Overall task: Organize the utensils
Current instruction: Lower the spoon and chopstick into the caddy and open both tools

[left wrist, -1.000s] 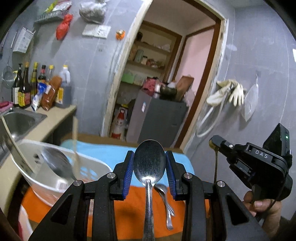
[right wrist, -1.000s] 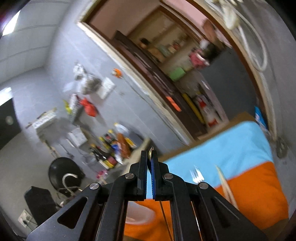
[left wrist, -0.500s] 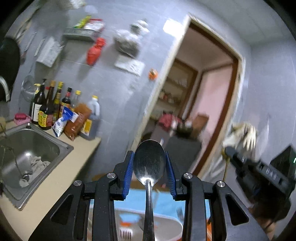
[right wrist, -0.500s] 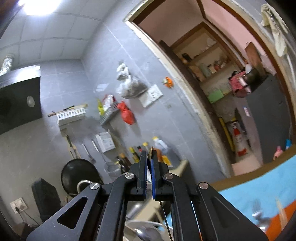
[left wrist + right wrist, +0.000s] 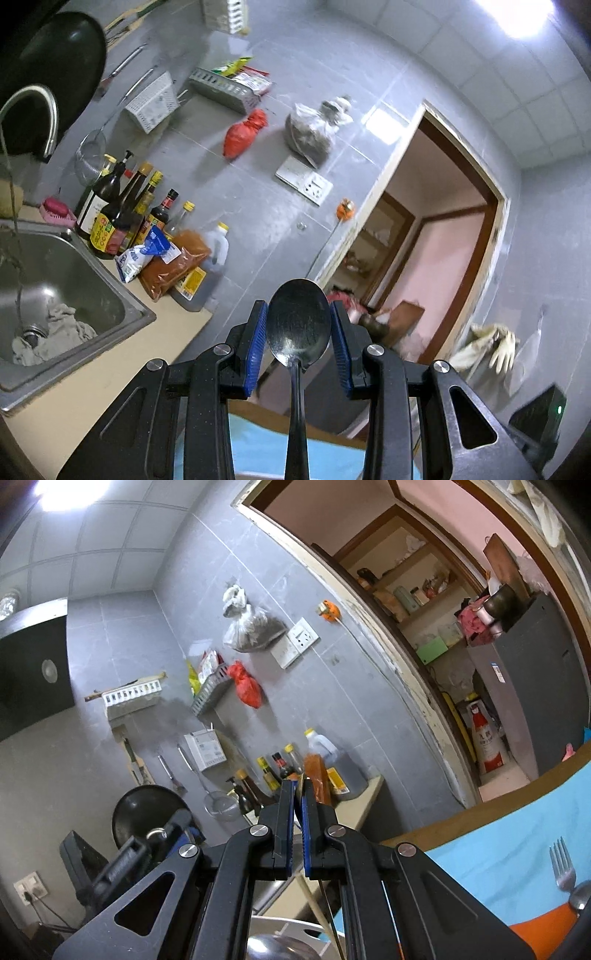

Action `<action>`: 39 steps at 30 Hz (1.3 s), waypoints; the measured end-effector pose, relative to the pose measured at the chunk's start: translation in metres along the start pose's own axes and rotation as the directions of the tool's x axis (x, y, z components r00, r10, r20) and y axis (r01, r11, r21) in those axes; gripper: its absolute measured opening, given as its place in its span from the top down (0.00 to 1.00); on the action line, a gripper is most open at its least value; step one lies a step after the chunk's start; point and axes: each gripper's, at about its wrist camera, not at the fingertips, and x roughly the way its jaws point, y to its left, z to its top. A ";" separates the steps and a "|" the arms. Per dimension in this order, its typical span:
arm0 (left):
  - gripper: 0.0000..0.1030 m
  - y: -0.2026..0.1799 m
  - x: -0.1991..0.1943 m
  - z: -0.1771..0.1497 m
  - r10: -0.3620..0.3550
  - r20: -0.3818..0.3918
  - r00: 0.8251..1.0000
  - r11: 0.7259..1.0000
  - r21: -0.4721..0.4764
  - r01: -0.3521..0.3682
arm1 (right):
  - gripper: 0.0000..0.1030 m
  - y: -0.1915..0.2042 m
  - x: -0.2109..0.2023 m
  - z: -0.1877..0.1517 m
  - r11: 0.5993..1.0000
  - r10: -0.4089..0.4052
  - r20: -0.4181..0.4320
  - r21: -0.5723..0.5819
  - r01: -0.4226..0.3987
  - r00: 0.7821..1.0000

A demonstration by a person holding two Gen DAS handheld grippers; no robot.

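**A:** Utensils first: a dark, polished steel spoon [image 5: 298, 325] stands bowl-up between the blue pads of the left gripper [image 5: 298, 332], which clamps its bowl, the handle running down toward the camera.

**B:** And the right gripper [image 5: 298, 805]?

**A:** Its jaws are pressed together on a thin pale wooden chopstick [image 5: 312, 890], whose tip shows above the pads and whose shaft slants down below them. A silver fork [image 5: 562, 864] lies on the blue-and-orange cloth [image 5: 517, 849] at lower right, touching a second steel piece at the frame's edge. A white plastic basket [image 5: 291, 923] sits below the gripper.

**B:** Any legible writing?

**A:** Little. The brown sauce bottles [image 5: 110, 206] beside the steel sink [image 5: 74, 280] carry yellow and red labels, too small to read. A red-and-white sack [image 5: 487, 742] in the doorway bears Chinese characters, also unreadable. The grey wall [image 5: 258, 206] holds a red bag [image 5: 245, 133].
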 end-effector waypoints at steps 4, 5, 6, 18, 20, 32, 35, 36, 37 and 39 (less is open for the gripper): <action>0.72 0.003 0.003 -0.006 -0.006 0.017 1.000 1.000 -0.005 0.006 | 0.98 -0.003 -0.001 -0.005 1.000 0.000 0.004 -0.026 0.000 1.000; 0.72 0.002 0.002 -0.010 -0.004 0.022 1.000 1.000 0.008 0.004 | 0.98 -0.003 -0.001 -0.006 1.000 -0.001 0.005 -0.031 0.001 1.000; 0.72 0.001 -0.001 -0.013 -0.002 0.035 0.999 1.000 0.024 0.001 | 0.98 -0.005 -0.001 -0.008 0.999 -0.003 0.005 -0.035 0.003 1.000; 0.72 -0.013 -0.017 -0.042 0.015 0.131 0.991 0.988 0.153 -0.035 | 0.97 -0.008 -0.002 -0.026 0.994 -0.029 -0.018 -0.104 0.027 0.999; 0.72 -0.016 -0.020 -0.045 0.017 0.147 0.989 0.984 0.170 -0.042 | 0.97 -0.008 -0.004 -0.028 0.993 -0.030 -0.021 -0.112 0.028 0.999; 0.72 -0.045 -0.031 -0.077 0.044 0.220 0.975 0.907 0.400 -0.131 | 0.97 -0.006 -0.011 -0.032 0.993 -0.034 -0.038 -0.116 0.029 0.999; 0.72 -0.051 -0.027 -0.082 0.058 0.224 0.973 0.892 0.426 -0.152 | 0.97 -0.005 -0.013 -0.032 0.993 -0.028 -0.044 -0.116 0.023 0.999; 0.72 -0.051 -0.027 -0.083 0.063 0.229 0.971 0.889 0.431 -0.159 | 0.97 -0.004 -0.013 -0.031 0.993 -0.026 -0.047 -0.117 0.020 0.999; 0.72 -0.052 -0.027 -0.085 0.066 0.235 0.970 0.884 0.436 -0.166 | 0.97 -0.004 -0.014 -0.031 0.993 -0.025 -0.050 -0.119 0.019 0.998; 0.72 -0.053 -0.028 -0.090 0.065 0.250 0.966 0.875 0.451 -0.175 | 0.97 -0.003 -0.014 -0.031 0.992 -0.023 -0.058 -0.125 0.015 0.998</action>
